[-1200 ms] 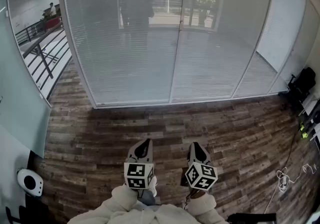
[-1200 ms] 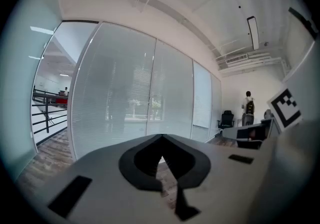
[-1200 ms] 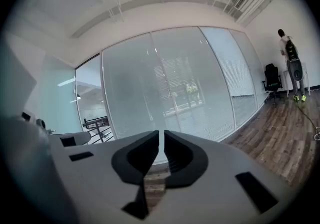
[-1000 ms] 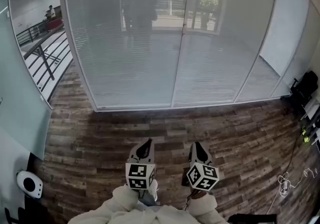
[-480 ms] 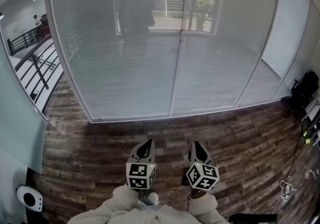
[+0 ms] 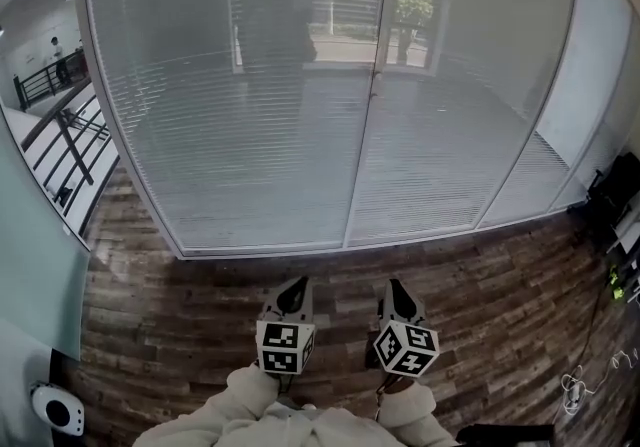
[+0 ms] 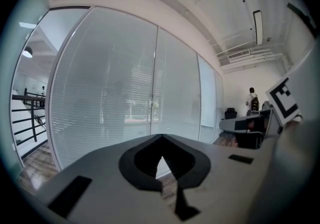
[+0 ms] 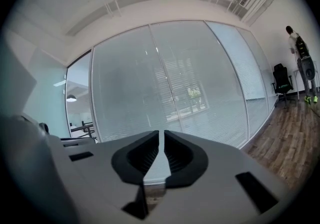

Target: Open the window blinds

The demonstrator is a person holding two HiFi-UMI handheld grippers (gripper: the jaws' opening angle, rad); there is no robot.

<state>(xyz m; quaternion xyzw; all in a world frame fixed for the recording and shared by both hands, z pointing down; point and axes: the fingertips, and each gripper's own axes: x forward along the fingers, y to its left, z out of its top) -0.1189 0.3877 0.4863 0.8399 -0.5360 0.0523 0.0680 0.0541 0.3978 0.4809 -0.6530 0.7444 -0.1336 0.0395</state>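
The window blinds (image 6: 250, 125) are seen dead ahead, hung full height behind the glass wall (image 6: 470, 115) and run down to the bottom rail (image 6: 300, 249), where the wood floor (image 6: 480, 265) begins. A bare strip of planks is left between that rail and the two grippers. The left gripper (image 6: 293, 291) is held low over the floor, its tips brought together with nothing caught between them. The right gripper (image 6: 397, 289) is carried just beside it, its jaws parted by only a thin slit, and that slit is empty too. Both are pointed at the blinds and kept well apart from the glass. Room to the left is closed off by a pale frosted panel (image 6: 35, 265), with a black railing (image 6: 55, 125) seen past its edge; to the right the floor is hemmed by a dark chair (image 6: 612, 197) and loose cables (image 6: 590, 375). The glass is divided by a vertical post (image 6: 366, 135), and a fitting on it is too small to be made out. A dark shape (image 6: 275, 25) is mirrored or shadowed in the slats — which of the two cannot be told. A white round device (image 6: 55, 410) is cut off by the lower-left corner, and only the sleeves (image 6: 235, 405) of the person are shown.
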